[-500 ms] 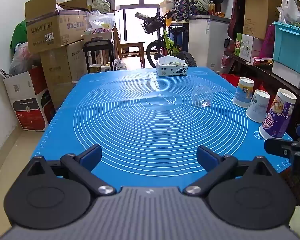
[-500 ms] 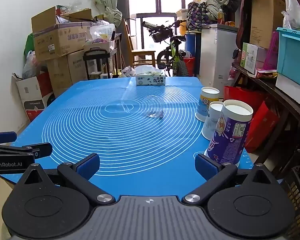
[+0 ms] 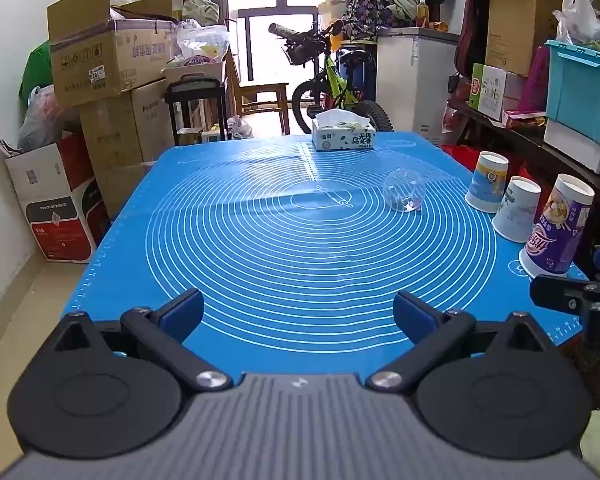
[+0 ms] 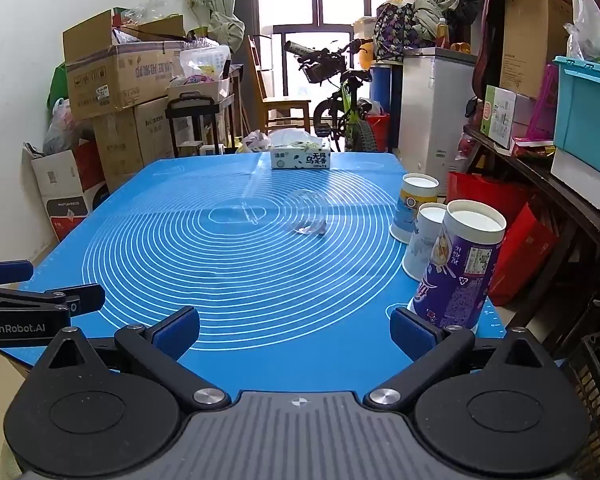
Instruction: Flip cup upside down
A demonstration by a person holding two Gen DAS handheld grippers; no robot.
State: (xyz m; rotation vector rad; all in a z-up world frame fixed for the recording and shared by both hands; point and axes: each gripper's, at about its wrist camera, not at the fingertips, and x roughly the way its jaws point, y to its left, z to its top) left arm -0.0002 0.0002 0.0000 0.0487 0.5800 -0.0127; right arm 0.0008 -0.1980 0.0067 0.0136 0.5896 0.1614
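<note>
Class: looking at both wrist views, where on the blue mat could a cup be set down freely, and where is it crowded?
Free: the mat's left half and near centre, between the clear cup and both open grippers. Crowded: the right edge, where three paper cups stand. The tissue box borders the far edge.

The blue mat (image 3: pixel 260 248) looks like smooth silicone with a soft sheen and thin printed white rings. The clear cup (image 3: pixel 405 195) is glossy transparent plastic. Three paper cups (image 3: pixel 517 208) carry smooth printed wraps; the purple one (image 4: pixel 458 270) shines slightly. The tissue box (image 3: pixel 343 135) is printed card. Each gripper's body is matt black plastic with bright metal pivot screws (image 4: pixel 209 396), blue rubbery finger pads (image 4: pixel 176 332) and a ribbed grey housing (image 3: pixel 300 428).
</note>
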